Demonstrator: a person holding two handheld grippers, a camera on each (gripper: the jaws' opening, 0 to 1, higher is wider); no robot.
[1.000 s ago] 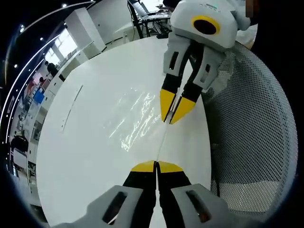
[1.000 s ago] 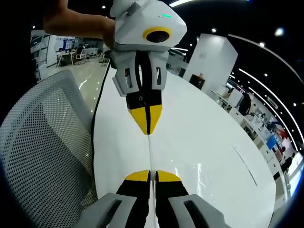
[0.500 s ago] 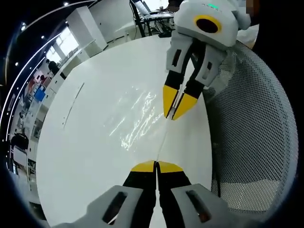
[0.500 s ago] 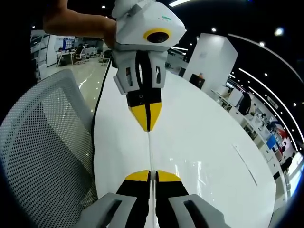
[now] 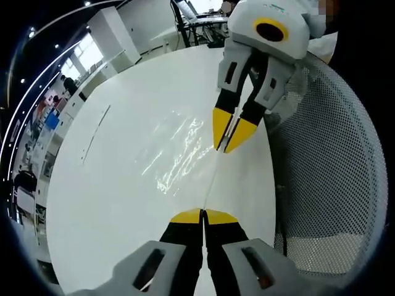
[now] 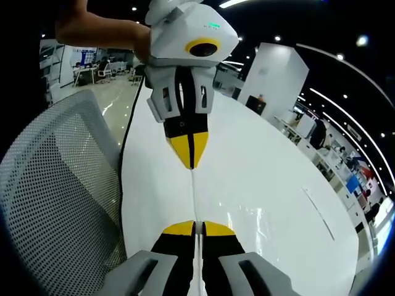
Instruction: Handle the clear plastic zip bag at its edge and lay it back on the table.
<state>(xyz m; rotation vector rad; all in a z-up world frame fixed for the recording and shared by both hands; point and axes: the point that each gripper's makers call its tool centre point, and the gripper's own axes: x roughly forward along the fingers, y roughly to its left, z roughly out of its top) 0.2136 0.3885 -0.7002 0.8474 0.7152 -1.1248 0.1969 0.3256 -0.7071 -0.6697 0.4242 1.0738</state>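
Little is changing since the earlier frames — only the right yellow-tipped two-jaw gripper [image 5: 227,132], upper centre of the left gripper view, is drifting slightly up and right. Its jaws are pinching together on the edge of the clear plastic zip bag [image 5: 176,157], which is glinting over the round white table [image 5: 111,185] at frame centre. The left yellow-tipped gripper [image 5: 203,216], at bottom centre, is clamping the same edge, so the strip is stretching taut between them — probably to keep it flat for laying down. A grey mesh chair [image 5: 327,172] is filling the right side.
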